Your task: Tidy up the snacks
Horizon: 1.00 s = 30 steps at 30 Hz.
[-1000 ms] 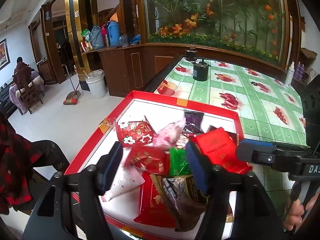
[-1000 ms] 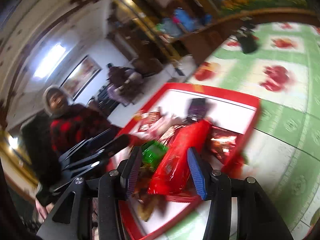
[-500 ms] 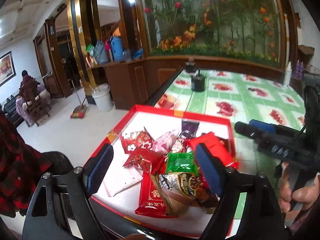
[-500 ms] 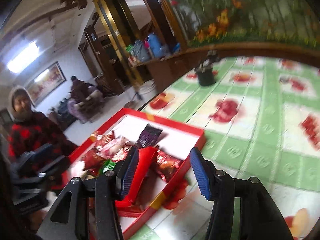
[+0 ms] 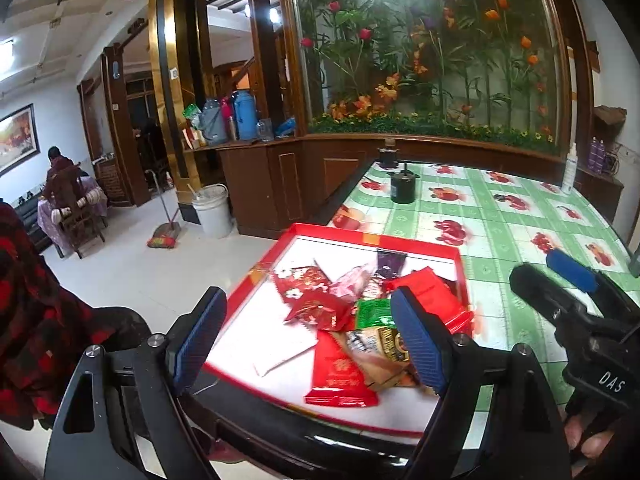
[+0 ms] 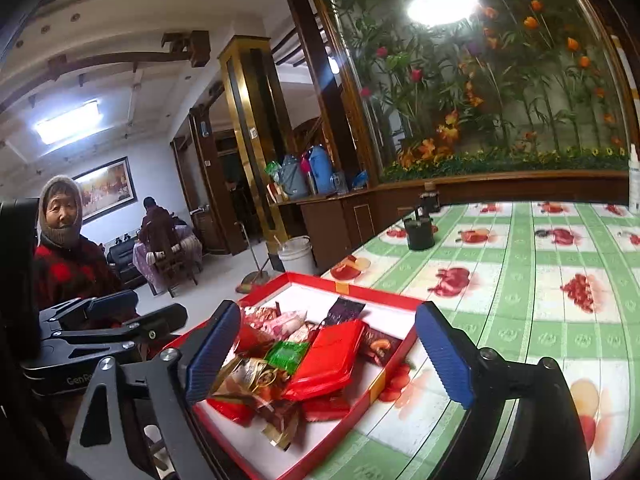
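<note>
A red-rimmed white tray [image 5: 372, 238] [image 6: 376, 292] sits at the table's near corner and holds a heap of snack packets. Among them are a large red packet [image 5: 424, 292] [image 6: 332, 356], a green one [image 5: 372, 312] [image 6: 288, 354], a purple one [image 5: 390, 262] and a brown one [image 5: 380, 346]. My left gripper [image 5: 308, 340] [image 6: 158, 308] hovers open before the tray with nothing between its pads. My right gripper [image 6: 328, 354] [image 5: 540, 268] hangs to the tray's right; its jaws are opening and nothing is between them.
A green-and-white fruit-print cloth [image 5: 520, 232] covers the table. On it stand a black pot [image 5: 402, 188] far back and a spray bottle [image 5: 568, 172] at the far right. A person in a red plaid coat [image 6: 68, 264] is at the left, and a white bucket [image 5: 212, 212] is on the floor.
Both grippers have drawn back and up from the tray. The right gripper has let go of the large red packet, which now lies on the heap. Both pairs of jaws stand wider.
</note>
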Each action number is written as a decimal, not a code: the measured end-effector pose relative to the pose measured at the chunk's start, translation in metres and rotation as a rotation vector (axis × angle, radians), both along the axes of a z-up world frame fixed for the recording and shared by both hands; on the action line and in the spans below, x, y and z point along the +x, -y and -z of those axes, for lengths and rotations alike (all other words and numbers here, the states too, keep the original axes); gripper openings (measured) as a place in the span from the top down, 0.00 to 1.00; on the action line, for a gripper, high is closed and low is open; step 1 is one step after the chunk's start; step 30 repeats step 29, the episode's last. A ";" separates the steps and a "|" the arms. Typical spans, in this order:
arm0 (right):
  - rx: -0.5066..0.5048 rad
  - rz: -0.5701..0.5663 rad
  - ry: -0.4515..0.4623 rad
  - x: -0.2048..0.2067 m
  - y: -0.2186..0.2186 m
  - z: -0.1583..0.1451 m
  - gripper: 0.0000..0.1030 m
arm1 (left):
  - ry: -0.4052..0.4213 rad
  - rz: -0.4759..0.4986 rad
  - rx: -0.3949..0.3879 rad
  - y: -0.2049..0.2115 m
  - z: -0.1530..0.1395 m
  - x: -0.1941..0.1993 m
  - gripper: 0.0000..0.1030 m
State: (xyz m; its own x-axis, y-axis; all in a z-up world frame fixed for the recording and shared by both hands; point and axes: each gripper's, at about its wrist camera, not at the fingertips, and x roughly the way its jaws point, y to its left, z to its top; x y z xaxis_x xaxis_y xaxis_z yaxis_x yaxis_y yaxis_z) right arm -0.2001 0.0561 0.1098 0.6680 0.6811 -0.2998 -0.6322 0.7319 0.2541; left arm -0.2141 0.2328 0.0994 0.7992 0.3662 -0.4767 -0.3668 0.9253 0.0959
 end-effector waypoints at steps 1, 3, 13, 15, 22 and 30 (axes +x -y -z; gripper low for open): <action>-0.011 -0.004 -0.021 -0.001 -0.003 0.002 0.12 | 0.000 -0.002 -0.001 -0.001 0.000 -0.001 0.18; -0.021 -0.015 -0.044 -0.002 -0.006 0.005 0.12 | -0.008 -0.003 -0.007 -0.004 0.002 -0.001 0.18; -0.054 -0.039 -0.096 0.003 -0.015 0.023 0.12 | -0.029 -0.003 -0.021 -0.002 0.006 -0.001 0.18; -0.056 -0.037 -0.094 0.003 -0.014 0.024 0.12 | -0.034 -0.006 -0.028 -0.002 0.007 0.001 0.18; -0.058 -0.042 -0.079 0.001 -0.015 0.024 0.12 | -0.049 -0.004 -0.035 0.001 0.008 0.004 0.18; -0.037 -0.038 -0.080 0.001 -0.011 0.024 0.12 | -0.055 0.007 -0.013 0.009 0.009 0.009 0.18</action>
